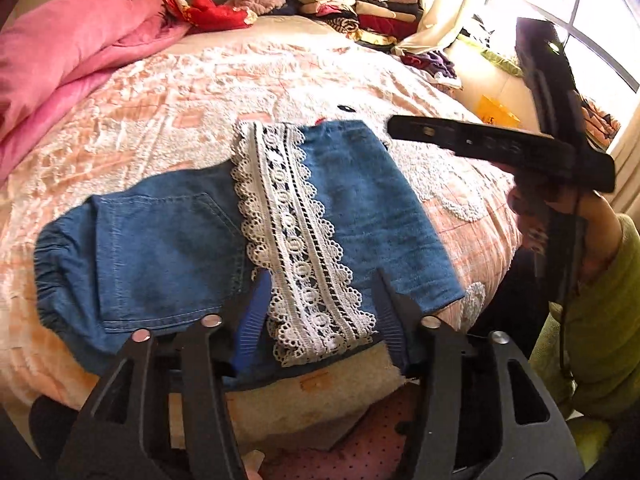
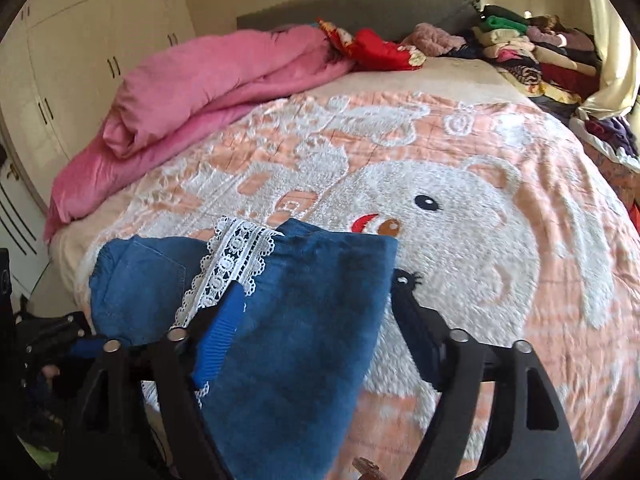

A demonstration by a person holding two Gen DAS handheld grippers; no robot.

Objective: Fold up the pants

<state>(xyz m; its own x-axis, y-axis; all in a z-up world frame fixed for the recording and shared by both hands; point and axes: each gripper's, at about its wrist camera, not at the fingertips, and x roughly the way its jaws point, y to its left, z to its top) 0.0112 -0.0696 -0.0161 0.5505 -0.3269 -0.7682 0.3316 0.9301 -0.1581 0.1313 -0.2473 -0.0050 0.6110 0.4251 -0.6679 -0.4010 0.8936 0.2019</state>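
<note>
The blue denim pants (image 1: 168, 248) with a white lace strip (image 1: 292, 240) lie folded on the bed's near edge. They also show in the right wrist view (image 2: 312, 320). My left gripper (image 1: 320, 300) is open, its blue-padded fingers (image 1: 252, 312) spread on either side of the lace at the pants' near edge. My right gripper (image 2: 316, 300) is open, its fingers spread over the pants' right part. The right gripper also shows in the left wrist view (image 1: 500, 148), held above the pants' right side.
The bed has a peach and white bear blanket (image 2: 460, 240). A pink quilt (image 2: 208, 92) lies at the far left. Stacks of folded clothes (image 2: 532, 56) stand at the far right by the headboard. White cupboards (image 2: 80, 52) are to the left, a window (image 1: 592, 20) to the right.
</note>
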